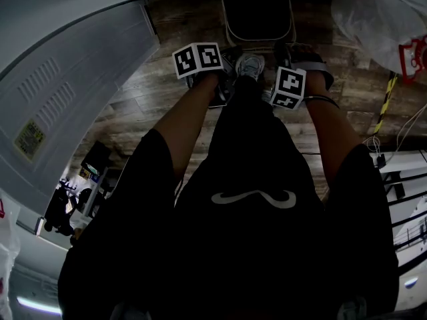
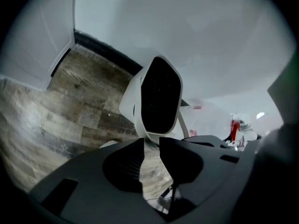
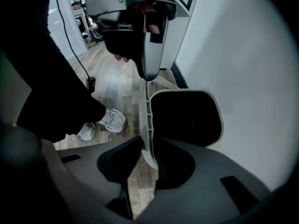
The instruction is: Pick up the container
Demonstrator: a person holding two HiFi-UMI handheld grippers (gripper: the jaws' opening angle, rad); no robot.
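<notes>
Clamping one container [image 3: 187,120]: two grippers, left gripper [image 2: 151,145] and right gripper [image 3: 148,150], jaws narrowed onto its white rim.

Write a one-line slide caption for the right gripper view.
Right gripper closed on the white container's rim; left gripper on the same rim farther along.

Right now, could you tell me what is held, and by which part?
The container, by one rim edge: left gripper and right gripper both clamp it.
</notes>
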